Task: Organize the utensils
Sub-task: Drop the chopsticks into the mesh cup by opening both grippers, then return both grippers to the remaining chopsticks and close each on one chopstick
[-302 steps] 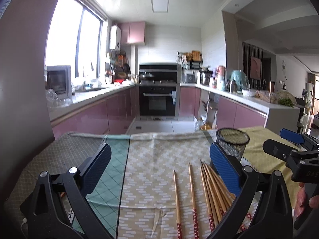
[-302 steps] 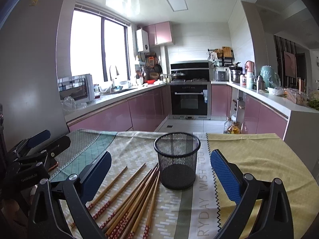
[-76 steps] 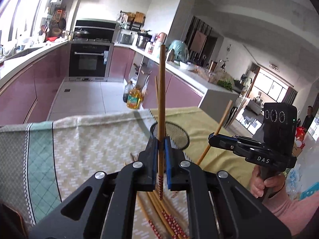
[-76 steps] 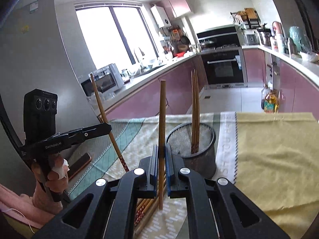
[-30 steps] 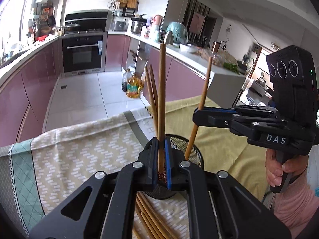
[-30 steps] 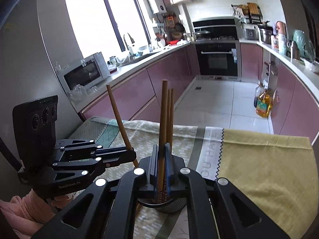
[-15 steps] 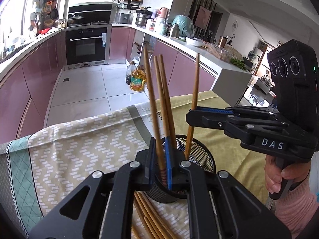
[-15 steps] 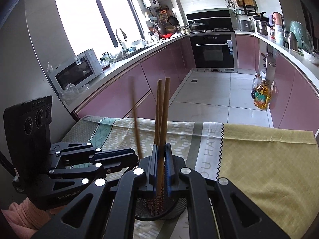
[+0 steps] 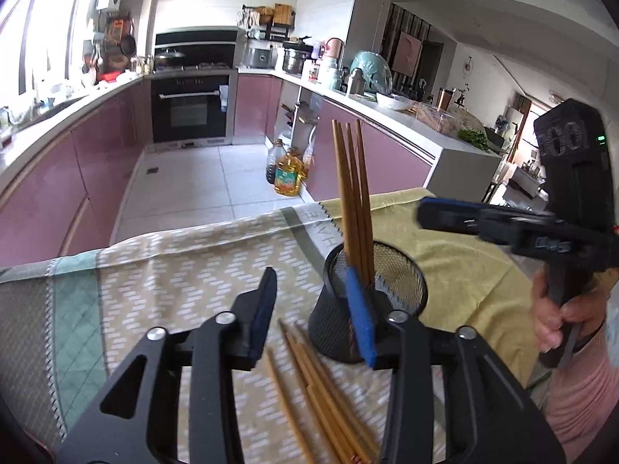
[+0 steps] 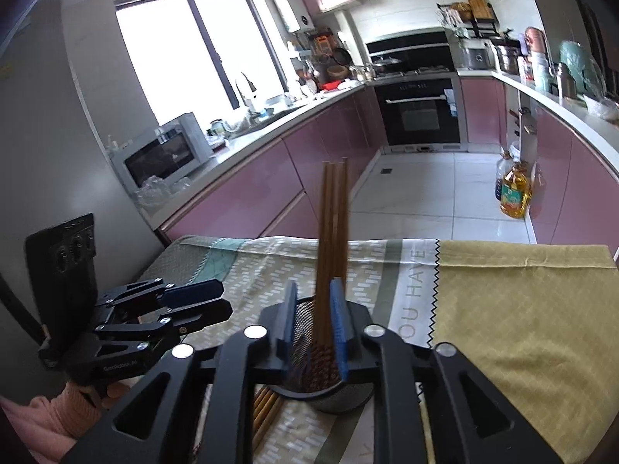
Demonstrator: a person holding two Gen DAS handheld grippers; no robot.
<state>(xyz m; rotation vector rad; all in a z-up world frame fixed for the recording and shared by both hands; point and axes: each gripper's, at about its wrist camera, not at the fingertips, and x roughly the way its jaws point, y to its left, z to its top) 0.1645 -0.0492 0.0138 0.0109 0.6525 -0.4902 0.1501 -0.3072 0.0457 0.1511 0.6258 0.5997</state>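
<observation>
**Four chopsticks in the cup, a loose pile left on the cloth**

I am working two handheld grippers over a table covered by a patterned cloth (image 9: 193,266) in beige, green and yellow.

A round black wire-mesh cup (image 9: 371,297) stands on the cloth. Four brown wooden chopsticks (image 9: 354,201) stand upright in it, leaning together and rising well above its rim. That part looks done.

What is left, as I judge it: a loose bundle of brown wooden chopsticks (image 9: 317,390) lying flat on the cloth just beside the cup, on the near side. I cannot count them exactly; several overlap and some run out of view.

My left gripper (image 9: 313,309), black with blue pads, is opening. Its jaws stand apart with nothing between them; one pad sits in front of the cup's near wall.

My right gripper (image 10: 313,321), the same make, is also opening, more narrowly. In its own view the standing chopsticks show in the gap between the pads, but the pads are not pressing on them, so it holds nothing.

A person's hand (image 9: 557,317) in a pink sleeve grips the right tool's handle.
</observation>
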